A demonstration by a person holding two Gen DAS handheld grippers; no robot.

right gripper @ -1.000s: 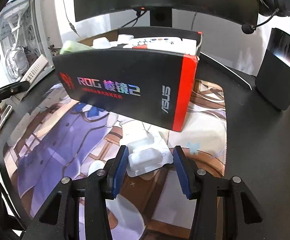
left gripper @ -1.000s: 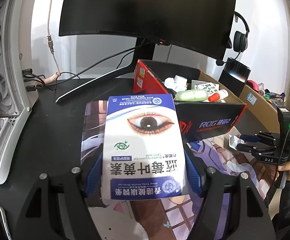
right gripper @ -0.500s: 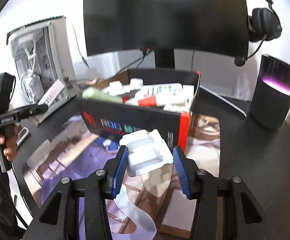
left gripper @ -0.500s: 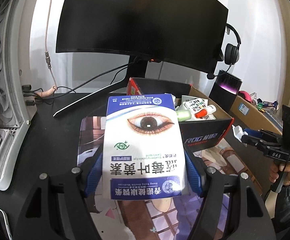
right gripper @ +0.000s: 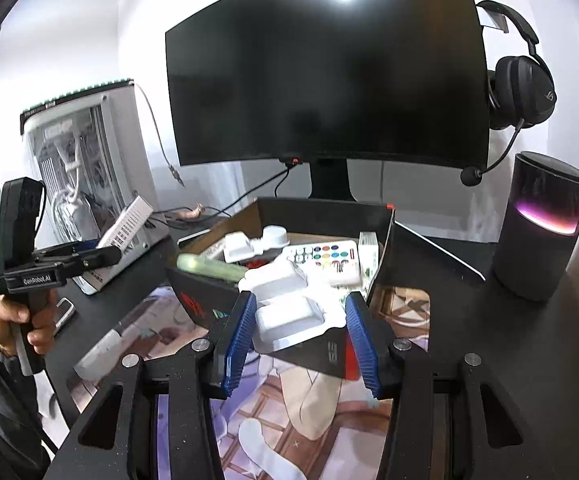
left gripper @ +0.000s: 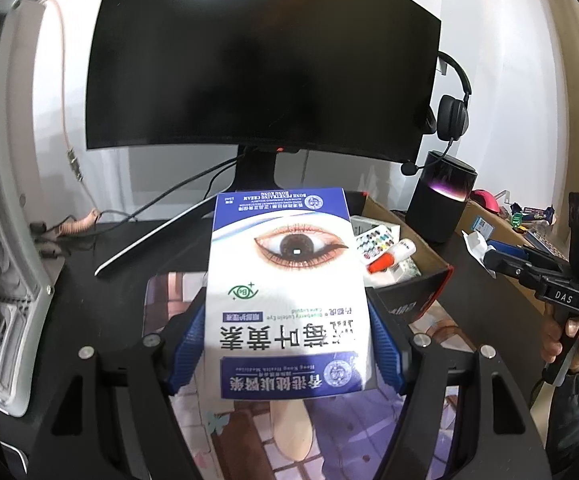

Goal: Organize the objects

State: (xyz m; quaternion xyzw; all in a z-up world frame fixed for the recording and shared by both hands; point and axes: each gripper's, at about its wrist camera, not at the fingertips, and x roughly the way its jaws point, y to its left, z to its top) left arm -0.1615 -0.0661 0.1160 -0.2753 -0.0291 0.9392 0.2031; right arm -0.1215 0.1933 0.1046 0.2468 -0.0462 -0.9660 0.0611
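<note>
Left gripper (left gripper: 285, 344) clamps the light, stiff blue-and-white cardboard eye-care box (left gripper: 285, 292) by its long edges; right gripper (right gripper: 297, 340) pinches a flimsy white plastic blister tray (right gripper: 289, 312) (easily crushed), near the open black carton (right gripper: 325, 208).

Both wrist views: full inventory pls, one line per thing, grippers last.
eye-care box: 1, blue and white, held in left gripper
blister tray: 1, white plastic, between right gripper's pads
storage box: 1, black and red, open, on the mat before the monitor, holding small items
monitor: 1, black, back of desk
headset: 1, black, hung at monitor's right
speaker: 1, black cylinder, right of storage box
PC case: 1, white, left of desk
desk mat: 1, printed, under both grippers
left hand-held gripper: 1, black, blue pads
right hand-held gripper: 1, black, blue pads
</note>
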